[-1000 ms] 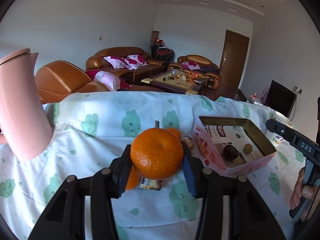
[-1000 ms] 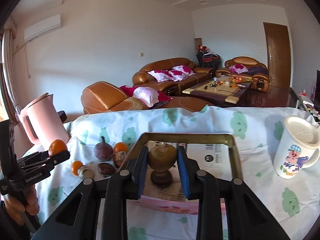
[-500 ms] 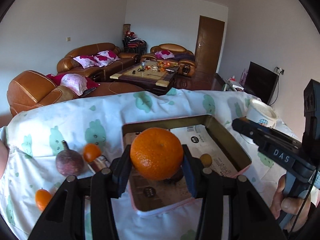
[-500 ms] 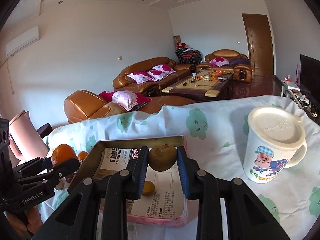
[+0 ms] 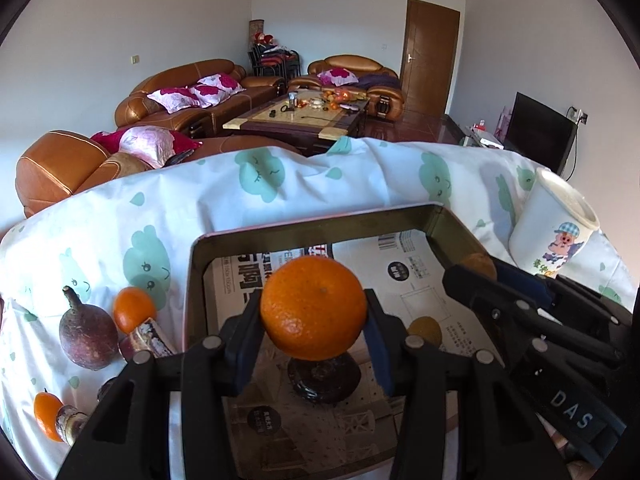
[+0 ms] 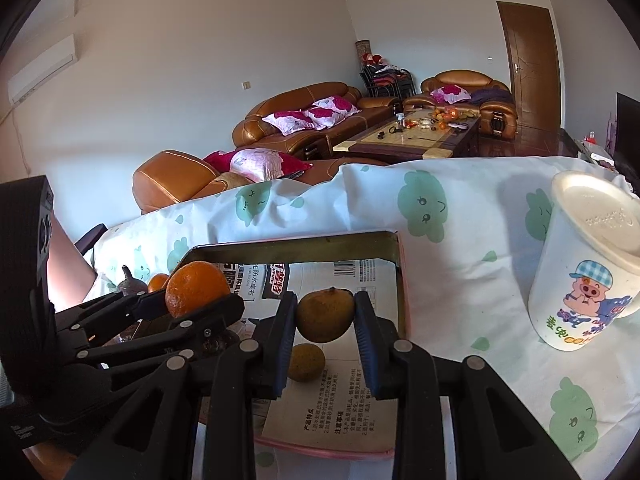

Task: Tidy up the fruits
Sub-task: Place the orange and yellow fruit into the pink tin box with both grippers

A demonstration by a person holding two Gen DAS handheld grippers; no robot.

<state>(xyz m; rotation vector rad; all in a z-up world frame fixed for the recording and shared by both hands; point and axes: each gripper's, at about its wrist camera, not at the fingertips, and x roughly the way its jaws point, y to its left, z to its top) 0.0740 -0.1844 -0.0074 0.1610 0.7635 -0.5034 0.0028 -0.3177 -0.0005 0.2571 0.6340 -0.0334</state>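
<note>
My left gripper point(image 5: 314, 334) is shut on an orange tangerine point(image 5: 314, 307), held over the rectangular tin box point(image 5: 312, 226) lined with printed paper. Inside the box lie a dark brown fruit point(image 5: 324, 380) and a small yellow-brown fruit point(image 5: 425, 330). My right gripper point(image 6: 325, 320) is shut on a brownish-yellow fruit point(image 6: 325, 314), also above the box point(image 6: 296, 246), over a similar small fruit point(image 6: 306, 361) on the paper. In the right wrist view the left gripper point(image 6: 200, 304) holds its tangerine point(image 6: 196, 288) at the left. Both grippers hang close together over the box.
Left of the box on the cloud-print cloth point(image 5: 280, 184) lie a purple passion fruit point(image 5: 88, 334), two small tangerines point(image 5: 132, 308) point(image 5: 47, 414) and wrapped pieces. A white lidded cartoon mug point(image 6: 588, 268) stands right of the box. Sofas and a coffee table lie beyond.
My left gripper carried the tangerine rightward from the loose fruit pile to above the box. The right gripper sank lower over the box with its fruit, now beside the left one.
</note>
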